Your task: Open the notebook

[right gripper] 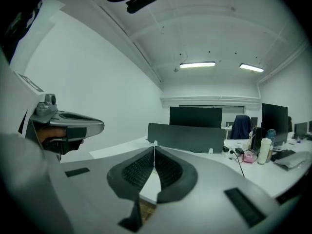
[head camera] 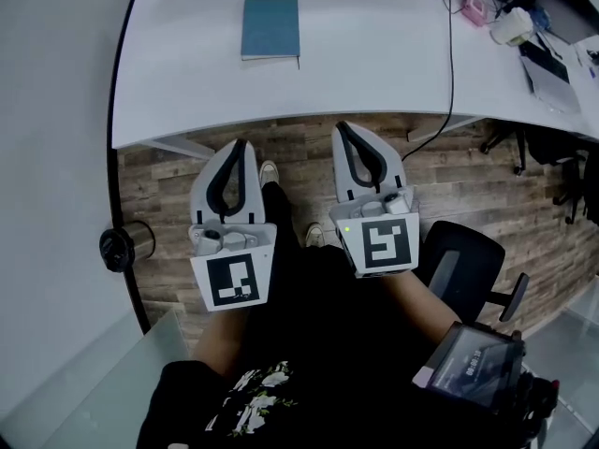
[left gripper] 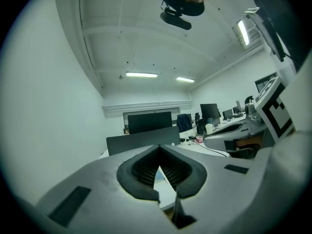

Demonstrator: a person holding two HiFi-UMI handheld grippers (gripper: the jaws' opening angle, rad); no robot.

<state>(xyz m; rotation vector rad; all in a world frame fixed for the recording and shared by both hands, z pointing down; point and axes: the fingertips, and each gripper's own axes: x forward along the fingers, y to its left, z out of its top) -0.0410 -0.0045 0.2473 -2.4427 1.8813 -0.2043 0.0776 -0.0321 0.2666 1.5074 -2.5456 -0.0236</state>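
Note:
A closed blue-green notebook (head camera: 270,28) lies flat on the white desk (head camera: 374,64), near its far side. My left gripper (head camera: 241,144) and right gripper (head camera: 341,126) hang side by side over the wooden floor, short of the desk's near edge. Both point toward the desk. Both are shut with nothing between the jaws; the tips meet in the left gripper view (left gripper: 159,147) and the right gripper view (right gripper: 154,147). A sliver of the notebook (left gripper: 157,179) shows through the left jaws' gap.
A black cable (head camera: 450,64) runs across the desk to clutter at the far right (head camera: 510,12). An office chair (head camera: 468,269) stands on the floor at the right. A dark round bin (head camera: 126,244) sits by the wall at the left. Monitors (right gripper: 195,116) line the desk's back.

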